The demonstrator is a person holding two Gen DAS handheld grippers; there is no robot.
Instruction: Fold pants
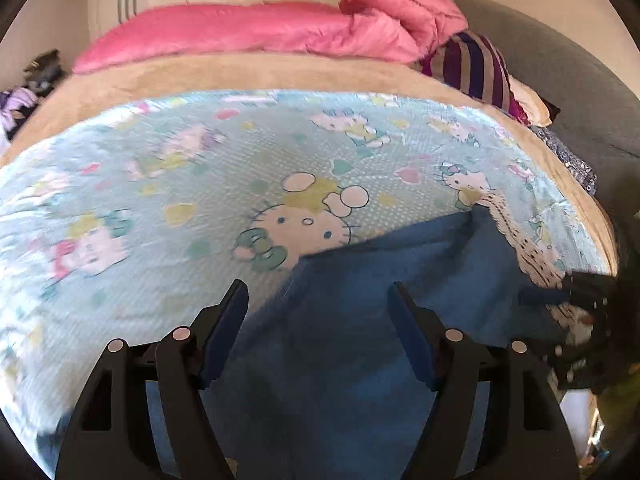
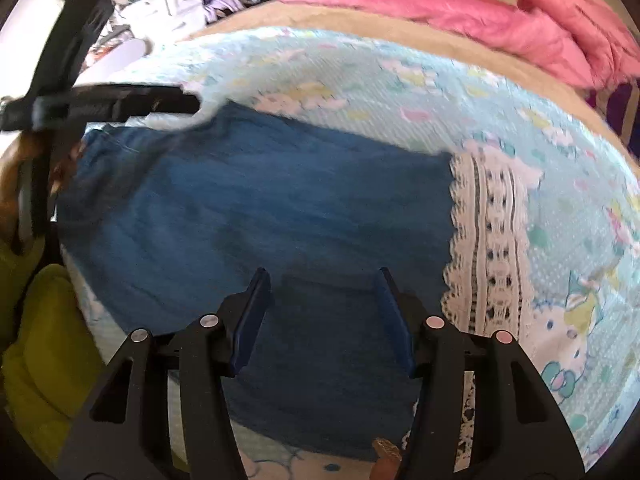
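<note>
Pants (image 2: 256, 216): flat on sheet (image 1: 168, 184), lace hem spread for folding | left gripper (image 1: 318, 300): released, empty | right gripper (image 2: 322, 284): released, above cloth.

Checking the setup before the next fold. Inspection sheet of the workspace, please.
Surface: bed with cartoon-cat sheet over a tan blanket.
Job's things: blue pants lying flat, white lace hem.
Clutter: pink duvet, striped cushion.
Grippers: left gripper open above the pants; right gripper open, nothing gripped.
Cables: nothing seen.
Surroundings: clothes pile beside the bed.
</note>
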